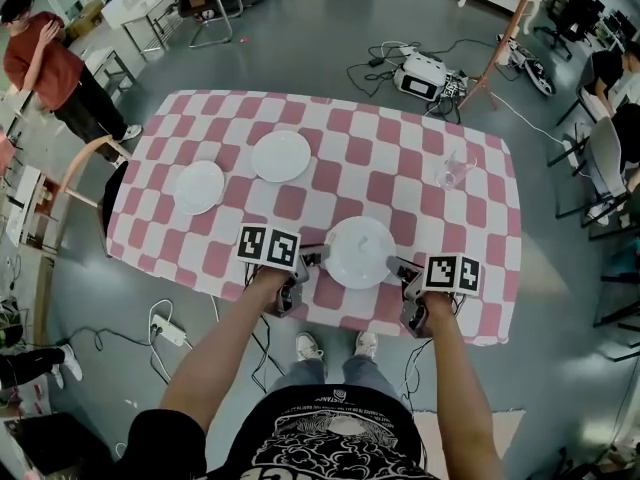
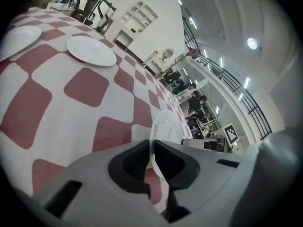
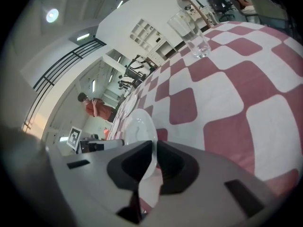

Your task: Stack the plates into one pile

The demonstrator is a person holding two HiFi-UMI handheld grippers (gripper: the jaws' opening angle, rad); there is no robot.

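Note:
A white plate (image 1: 360, 252) is near the front edge of the checked table (image 1: 400, 168), held from both sides. My left gripper (image 1: 312, 259) is shut on its left rim, and my right gripper (image 1: 396, 265) is shut on its right rim. In the left gripper view the plate (image 2: 165, 126) stands edge-on between the closed jaws of the left gripper (image 2: 152, 151). The right gripper view shows the same plate (image 3: 137, 126) pinched by the right gripper (image 3: 154, 151). Two more white plates lie further back on the left: one (image 1: 199, 186) nearer the left edge and one (image 1: 281, 155) beside it.
A clear glass (image 1: 452, 173) stands at the table's right side, also in the right gripper view as a glass (image 3: 191, 34). A person (image 1: 50, 63) stands at the far left beyond the table. Chairs and cables lie on the floor around it.

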